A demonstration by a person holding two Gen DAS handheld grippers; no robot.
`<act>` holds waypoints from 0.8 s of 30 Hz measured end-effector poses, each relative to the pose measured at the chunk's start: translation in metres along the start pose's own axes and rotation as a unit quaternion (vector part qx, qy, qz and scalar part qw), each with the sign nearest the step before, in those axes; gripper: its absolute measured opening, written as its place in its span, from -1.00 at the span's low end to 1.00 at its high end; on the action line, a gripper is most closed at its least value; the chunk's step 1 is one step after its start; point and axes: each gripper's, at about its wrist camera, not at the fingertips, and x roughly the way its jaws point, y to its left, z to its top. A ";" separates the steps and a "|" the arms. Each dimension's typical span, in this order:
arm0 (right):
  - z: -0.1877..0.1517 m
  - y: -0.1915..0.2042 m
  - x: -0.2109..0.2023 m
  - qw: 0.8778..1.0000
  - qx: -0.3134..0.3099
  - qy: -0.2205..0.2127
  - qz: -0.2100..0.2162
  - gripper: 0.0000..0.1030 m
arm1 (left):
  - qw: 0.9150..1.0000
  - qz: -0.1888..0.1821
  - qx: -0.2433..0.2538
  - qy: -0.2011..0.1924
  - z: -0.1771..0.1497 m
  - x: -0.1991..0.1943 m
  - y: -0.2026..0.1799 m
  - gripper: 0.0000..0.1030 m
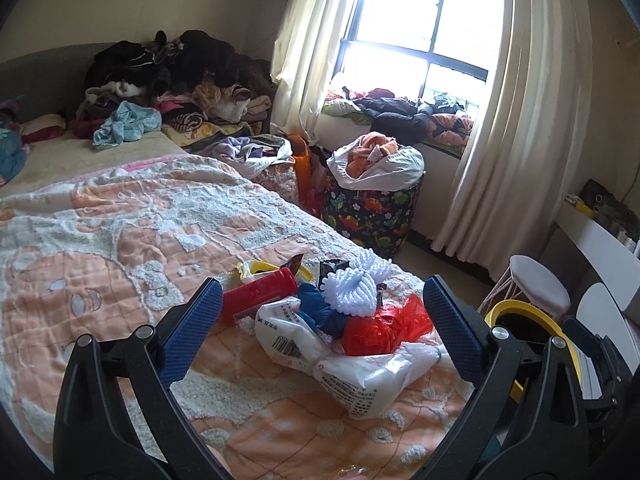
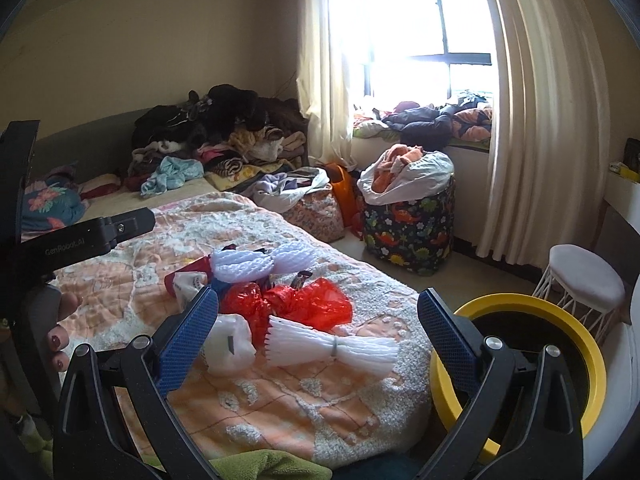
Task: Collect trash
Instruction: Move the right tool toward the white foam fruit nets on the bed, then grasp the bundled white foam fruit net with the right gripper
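Bedroom setting: a bed with an orange-and-white quilt [image 1: 120, 220] carries a trash pile, the landmark for all positions below. Within the pile lie a red plastic bag [image 2: 304, 300], a white printed bag [image 1: 320, 344], a red tube [image 1: 260, 294] at its far-left edge, and white foam netting [image 2: 332, 350] on its near side. A yellow-rimmed bin [image 2: 592, 344] stands right of the pile, off the bed. Left gripper [image 1: 320, 328] and right gripper [image 2: 316, 332] hover before the pile, jaws spread wide, empty. Bags and netting appear light, soft, crushable and slippery; bunched folds likely offer the firmest hold.
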 end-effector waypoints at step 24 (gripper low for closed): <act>-0.024 -0.011 0.104 0.973 -0.149 0.165 0.055 0.87 | 0.991 -0.052 0.018 0.122 0.005 0.115 -0.014 0.74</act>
